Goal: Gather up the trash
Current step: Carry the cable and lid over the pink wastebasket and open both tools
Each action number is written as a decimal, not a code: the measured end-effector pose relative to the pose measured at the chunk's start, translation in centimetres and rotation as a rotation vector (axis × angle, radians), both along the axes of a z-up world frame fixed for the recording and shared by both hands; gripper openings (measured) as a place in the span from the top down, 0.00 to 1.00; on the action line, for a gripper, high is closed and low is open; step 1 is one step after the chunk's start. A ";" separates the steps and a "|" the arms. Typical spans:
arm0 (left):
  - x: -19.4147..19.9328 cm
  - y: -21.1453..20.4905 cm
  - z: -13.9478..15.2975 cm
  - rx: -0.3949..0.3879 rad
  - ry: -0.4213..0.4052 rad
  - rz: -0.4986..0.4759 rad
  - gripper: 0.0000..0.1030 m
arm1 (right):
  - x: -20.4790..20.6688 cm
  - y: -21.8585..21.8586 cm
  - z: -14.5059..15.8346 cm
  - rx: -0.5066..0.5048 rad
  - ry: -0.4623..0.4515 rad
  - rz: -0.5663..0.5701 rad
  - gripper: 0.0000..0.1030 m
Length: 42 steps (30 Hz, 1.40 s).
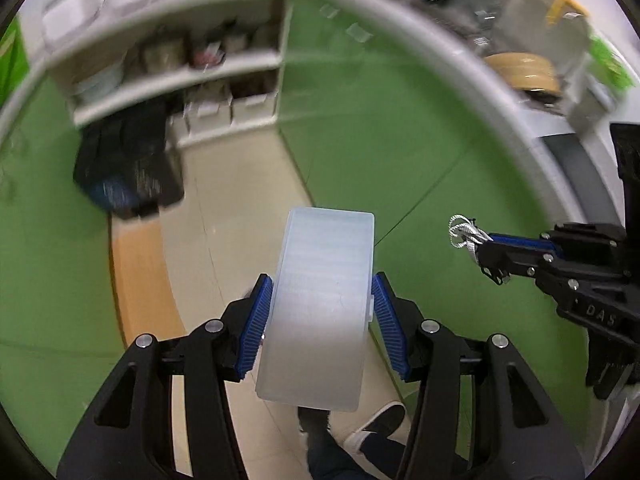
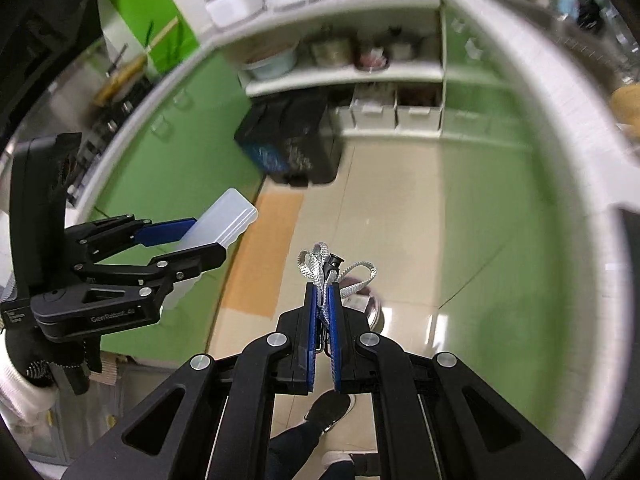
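Two grippers, each loaded with one item. Our left gripper [image 1: 320,320] has its blue pads [image 1: 256,328] pressed on both long sides of a translucent plastic box [image 1: 324,292], held in the air above the floor [image 1: 240,200]. Our right gripper [image 2: 323,320] has its jaws nearly together, pinching a bundle of grey-white cord [image 2: 320,268] with a small black clip [image 2: 334,260] on it; loops stick out past the fingertips.

Handling, as we judge it: the box looks light, stiff and smooth, so likely slippery; gripping mid-length across the narrow width, as now, seems right, with moderate squeeze since thin plastic could flex or crack. The cord is soft, floppy and very light; it needs a tight pinch on the bunched part, because loose loops could slide out or snag.

Counts: one box, one cord bundle, one clip. One dark bin-like container [image 2: 292,140] stands on the floor by the white shelf unit [image 2: 344,76], well apart from both grippers; we guess that is the trash target, but blur prevents certainty. Green cabinets [image 2: 492,200] line both sides. Two feet of the person show below.
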State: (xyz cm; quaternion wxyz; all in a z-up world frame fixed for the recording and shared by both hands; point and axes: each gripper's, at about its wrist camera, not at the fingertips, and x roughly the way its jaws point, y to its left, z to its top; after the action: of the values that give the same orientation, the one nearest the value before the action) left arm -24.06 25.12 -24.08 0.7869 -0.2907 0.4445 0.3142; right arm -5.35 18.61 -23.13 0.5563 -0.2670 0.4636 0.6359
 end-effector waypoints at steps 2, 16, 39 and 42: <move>-0.7 1.5 -4.6 -0.034 0.012 0.020 0.50 | -0.9 1.3 -3.7 -0.032 0.006 0.007 0.95; -2.8 6.7 -29.9 -0.218 0.040 0.055 0.50 | -3.3 5.2 -23.3 -0.156 0.042 -0.018 0.95; -9.3 9.9 -30.1 -0.202 0.000 0.186 0.03 | -7.7 9.3 -29.3 -0.207 0.035 0.091 0.95; -10.2 10.0 -30.0 -0.197 -0.002 0.202 0.03 | -8.2 10.1 -30.5 -0.211 0.037 0.104 0.95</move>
State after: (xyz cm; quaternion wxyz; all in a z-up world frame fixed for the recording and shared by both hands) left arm -34.23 35.13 -54.08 0.7194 -0.4104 0.4407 0.3463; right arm -13.51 28.69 -53.63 0.4827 -0.3361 0.5235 0.6164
